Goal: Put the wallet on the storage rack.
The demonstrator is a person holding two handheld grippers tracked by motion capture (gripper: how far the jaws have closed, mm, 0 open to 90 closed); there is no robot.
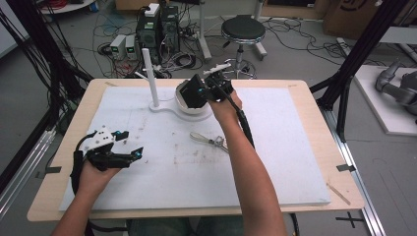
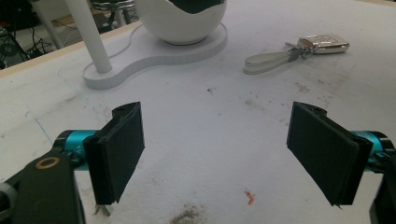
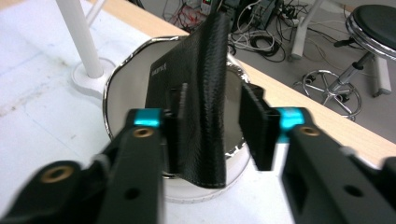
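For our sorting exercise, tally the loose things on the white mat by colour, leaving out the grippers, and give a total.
White: 1, the white stand with bowl and upright post
Black: 1, the black leather wallet
Silver: 1, the silver key fob with pale strap
Total: 3

A wooden table (image 1: 314, 123) carries a white mat (image 1: 275, 157), stand (image 1: 162, 105) and keys (image 1: 209, 140).

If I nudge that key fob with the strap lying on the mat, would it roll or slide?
The key fob looks flat and lies on its side, so it would probably slide rather than roll. Its pale strap looks soft and may swing or trail behind. The shiny casing could prove slippery between the jaws.
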